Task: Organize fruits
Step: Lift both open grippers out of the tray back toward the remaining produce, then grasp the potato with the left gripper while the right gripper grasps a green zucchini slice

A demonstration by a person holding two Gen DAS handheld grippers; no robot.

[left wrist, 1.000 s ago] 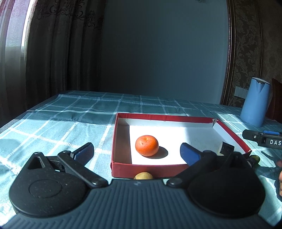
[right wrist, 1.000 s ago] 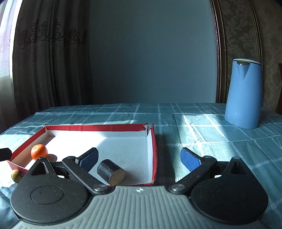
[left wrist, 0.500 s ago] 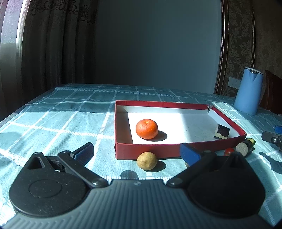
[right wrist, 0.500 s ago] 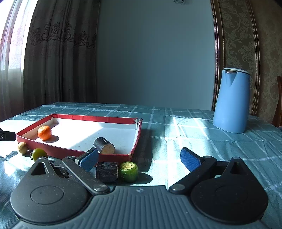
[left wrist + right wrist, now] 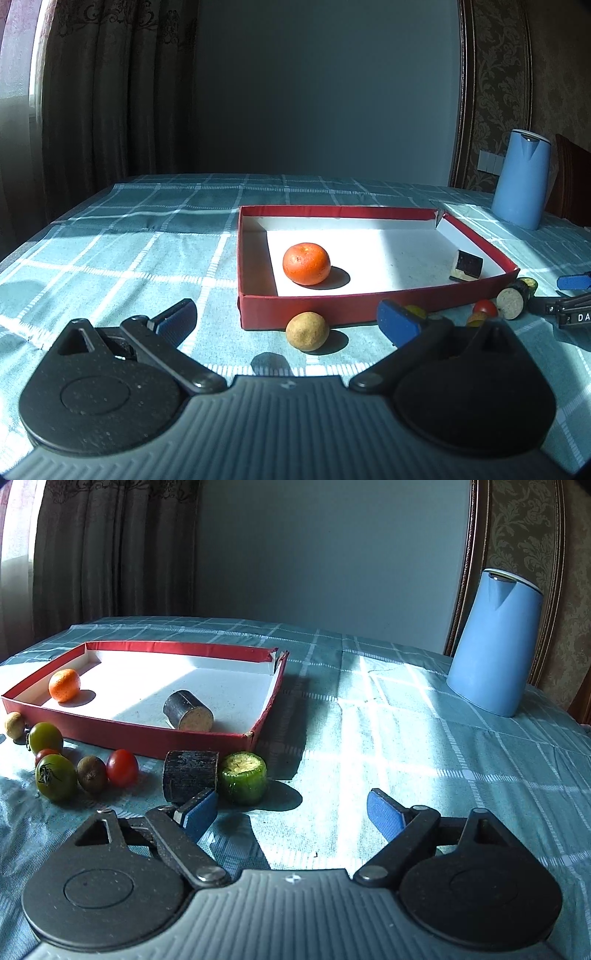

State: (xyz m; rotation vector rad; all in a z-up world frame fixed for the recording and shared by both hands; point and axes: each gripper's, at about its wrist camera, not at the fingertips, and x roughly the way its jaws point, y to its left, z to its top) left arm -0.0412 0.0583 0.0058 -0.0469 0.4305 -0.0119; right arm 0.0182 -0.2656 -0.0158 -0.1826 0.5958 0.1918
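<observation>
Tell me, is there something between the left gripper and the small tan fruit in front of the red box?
Nothing visible. The tan fruit lies on bare tablecloth ahead of the left gripper, whose jaws are open. The red box wall stands just behind it.

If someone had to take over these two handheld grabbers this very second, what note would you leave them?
Left gripper: open, holding nothing, aimed at the small tan fruit on the cloth just outside the red box.
Right gripper: open, holding nothing, near the green stub and the dark cylinder.
Done: the orange and one dark cylinder piece lie in the box.
Left: the tan fruit, two green tomatoes, the red tomato, the brown fruit, the dark cylinder and green stub are all on the cloth outside the box.
</observation>
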